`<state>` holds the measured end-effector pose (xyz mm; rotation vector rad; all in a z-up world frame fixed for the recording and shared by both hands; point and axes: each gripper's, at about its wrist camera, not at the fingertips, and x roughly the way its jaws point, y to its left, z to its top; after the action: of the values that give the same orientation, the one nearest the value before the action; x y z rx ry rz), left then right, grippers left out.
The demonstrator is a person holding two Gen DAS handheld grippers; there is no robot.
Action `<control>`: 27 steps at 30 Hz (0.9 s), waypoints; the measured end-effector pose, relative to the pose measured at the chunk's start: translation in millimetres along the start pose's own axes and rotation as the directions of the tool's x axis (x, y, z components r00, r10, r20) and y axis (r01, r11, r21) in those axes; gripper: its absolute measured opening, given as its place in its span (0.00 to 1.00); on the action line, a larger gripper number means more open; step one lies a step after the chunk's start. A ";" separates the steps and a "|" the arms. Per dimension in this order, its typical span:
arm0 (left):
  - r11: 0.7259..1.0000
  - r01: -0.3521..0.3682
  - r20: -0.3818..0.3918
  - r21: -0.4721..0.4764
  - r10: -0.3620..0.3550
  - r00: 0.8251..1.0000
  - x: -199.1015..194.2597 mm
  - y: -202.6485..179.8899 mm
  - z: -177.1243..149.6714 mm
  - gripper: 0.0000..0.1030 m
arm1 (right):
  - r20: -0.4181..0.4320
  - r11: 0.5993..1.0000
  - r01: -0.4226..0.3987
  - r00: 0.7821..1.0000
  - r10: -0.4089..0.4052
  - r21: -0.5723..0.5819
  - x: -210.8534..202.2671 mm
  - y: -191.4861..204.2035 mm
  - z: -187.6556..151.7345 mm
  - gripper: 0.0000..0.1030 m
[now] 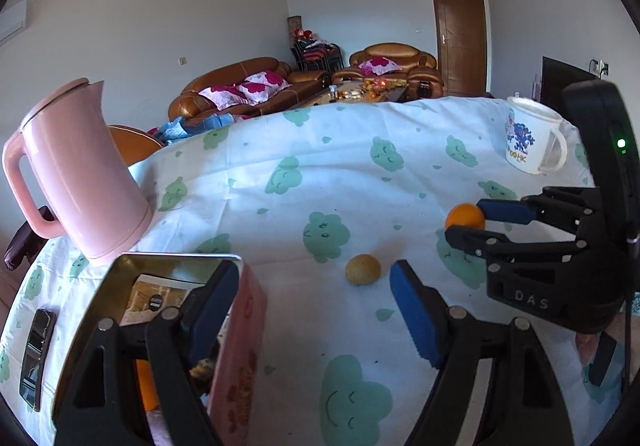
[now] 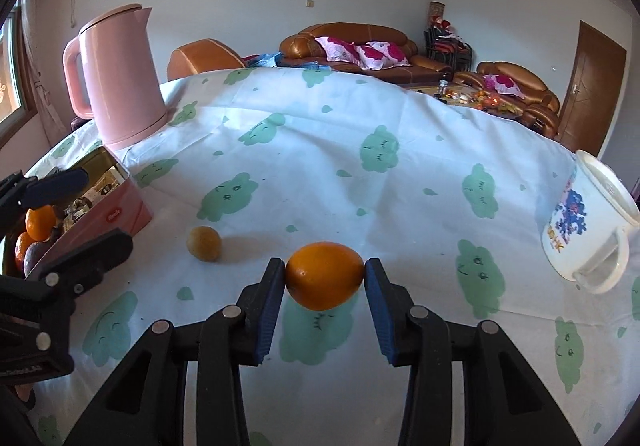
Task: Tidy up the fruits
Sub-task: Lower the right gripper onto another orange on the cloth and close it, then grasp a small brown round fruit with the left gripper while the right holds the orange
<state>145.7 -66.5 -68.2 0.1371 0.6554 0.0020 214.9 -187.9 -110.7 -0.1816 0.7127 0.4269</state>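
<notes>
So my right hand-held gripper [image 2: 325,278] has its blue pads pinched on the orange [image 2: 325,274], one pad on each end, right above the cloud-print cloth on the surface [image 2: 360,117]. My left hand-held gripper [image 1: 312,310] is standing wide open with nothing in it, one finger hanging over the pink tin [image 1: 240,334], which already has a couple of oranges and some darker fruit inside. There's still a smaller yellowish fruit [image 2: 204,243] sitting loose on the cloth, between the tin and the orange I'm holding. What worries me: the grip is only on the two tips of a round, smooth thing, so if I swing over to the tin too fast or tilt, it could pop out and roll, maybe off the edge since the cloth slopes away. My left gripper is also parked right at the tin, so the two could bump on the way in. And the mug [image 2: 588,230] and pink kettle [image 2: 120,73] are near enough to knock with a sloppy swing.
</notes>
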 end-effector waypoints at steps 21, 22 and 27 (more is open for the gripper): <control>0.993 0.117 -0.222 -0.035 -0.122 0.967 74.0 -22.0 6.2 0.28 | 0.070 1.000 -0.021 0.997 0.019 0.020 -15.8 -11.7 -3.4 0.42; 0.992 0.122 -0.218 -0.034 -0.127 0.968 72.1 -22.1 5.6 0.28 | 0.075 1.000 -0.021 0.997 0.019 0.022 -16.8 -12.1 -3.6 0.42; 0.993 0.117 -0.177 -0.030 -0.121 0.977 63.3 -21.5 6.3 0.28 | 0.101 1.000 -0.022 0.995 0.021 0.017 -22.9 -11.9 -4.5 0.42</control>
<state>198.9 -85.7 -104.5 0.0791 0.8416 -0.0957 201.9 -207.2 -98.6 -0.1342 0.6191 0.4468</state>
